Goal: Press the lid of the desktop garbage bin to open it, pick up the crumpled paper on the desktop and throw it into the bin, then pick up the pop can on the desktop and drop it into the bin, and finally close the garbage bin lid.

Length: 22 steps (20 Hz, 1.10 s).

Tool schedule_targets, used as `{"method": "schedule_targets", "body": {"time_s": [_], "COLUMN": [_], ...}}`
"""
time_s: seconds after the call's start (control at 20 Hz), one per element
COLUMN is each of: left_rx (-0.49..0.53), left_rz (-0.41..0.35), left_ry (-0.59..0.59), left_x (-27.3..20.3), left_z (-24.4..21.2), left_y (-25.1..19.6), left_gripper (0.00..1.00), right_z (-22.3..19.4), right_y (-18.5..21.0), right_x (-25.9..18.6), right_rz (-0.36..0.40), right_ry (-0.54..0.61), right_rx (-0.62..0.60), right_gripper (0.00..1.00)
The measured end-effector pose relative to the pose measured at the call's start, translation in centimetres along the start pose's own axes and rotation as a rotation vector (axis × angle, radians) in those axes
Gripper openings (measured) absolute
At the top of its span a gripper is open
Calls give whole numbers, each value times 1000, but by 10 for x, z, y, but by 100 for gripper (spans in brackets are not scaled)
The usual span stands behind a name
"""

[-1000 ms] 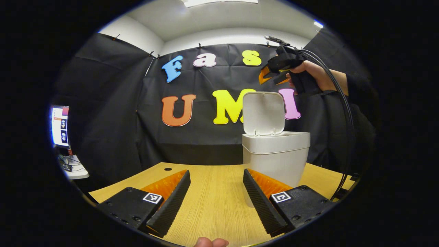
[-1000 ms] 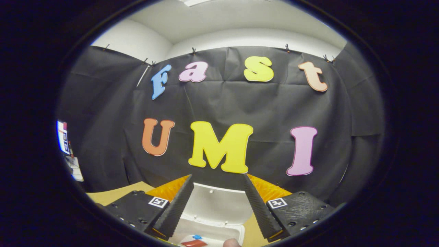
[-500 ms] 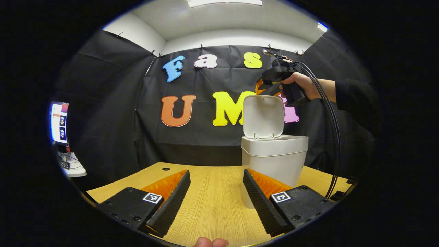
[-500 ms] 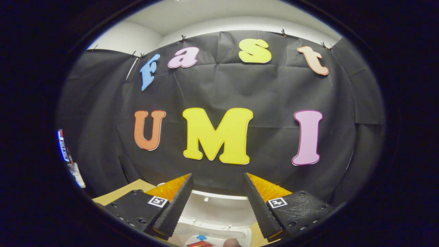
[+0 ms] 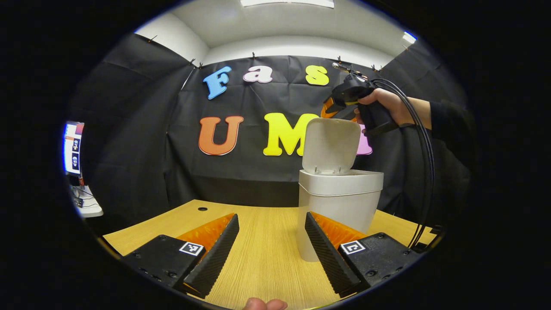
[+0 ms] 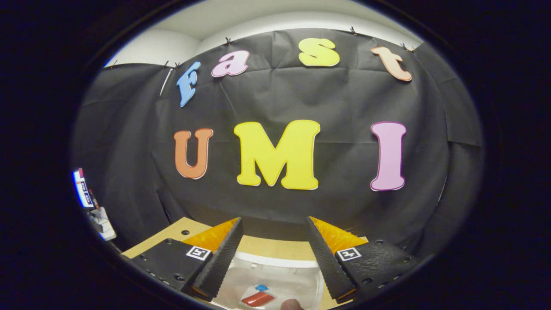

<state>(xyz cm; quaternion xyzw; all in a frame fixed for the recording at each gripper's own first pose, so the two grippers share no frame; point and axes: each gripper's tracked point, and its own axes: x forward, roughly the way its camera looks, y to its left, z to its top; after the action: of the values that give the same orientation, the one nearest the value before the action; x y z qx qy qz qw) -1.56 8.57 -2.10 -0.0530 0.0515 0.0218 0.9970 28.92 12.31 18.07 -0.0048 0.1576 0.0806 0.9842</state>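
Wooden table (image 5: 262, 258) carries the bin (image 5: 338, 206), lid (image 5: 330, 145) upright. Inside lies 1 red can (image 6: 257, 299). Above the lid I hold my right gripper (image 6: 273, 262) spread; my left gripper (image 5: 272, 252) hangs spread and empty near the bin.

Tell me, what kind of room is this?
Probably a small recording booth: black cloth hangs as walls, a wooden desk holds a white bin, and a screen glows at the side.
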Motion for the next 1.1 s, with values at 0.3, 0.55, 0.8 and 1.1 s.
{"method": "schedule_targets", "body": {"time_s": [0.3, 0.55, 0.8, 1.1], "left_rx": [-10, -19, 2, -5], "left_rz": [12, 15, 3, -8], "left_ry": [2, -4, -11, -16], "left_x": [1, 1, -1, -1], "left_z": [-2, 0, 3, 3], "left_y": [5, 6, -2, -6], "left_gripper": [99, 99, 99, 99], "right_z": [-38, -78, -124, -168], "right_y": [15, 16, 14, 15], "right_x": [-21, -36, -49, -49], "right_rz": [59, 87, 107, 112], "right_ry": [15, 33, 25, 96], "right_rx": [-28, -16, 12, -2], "right_gripper": [89, 90, 90, 89]}}
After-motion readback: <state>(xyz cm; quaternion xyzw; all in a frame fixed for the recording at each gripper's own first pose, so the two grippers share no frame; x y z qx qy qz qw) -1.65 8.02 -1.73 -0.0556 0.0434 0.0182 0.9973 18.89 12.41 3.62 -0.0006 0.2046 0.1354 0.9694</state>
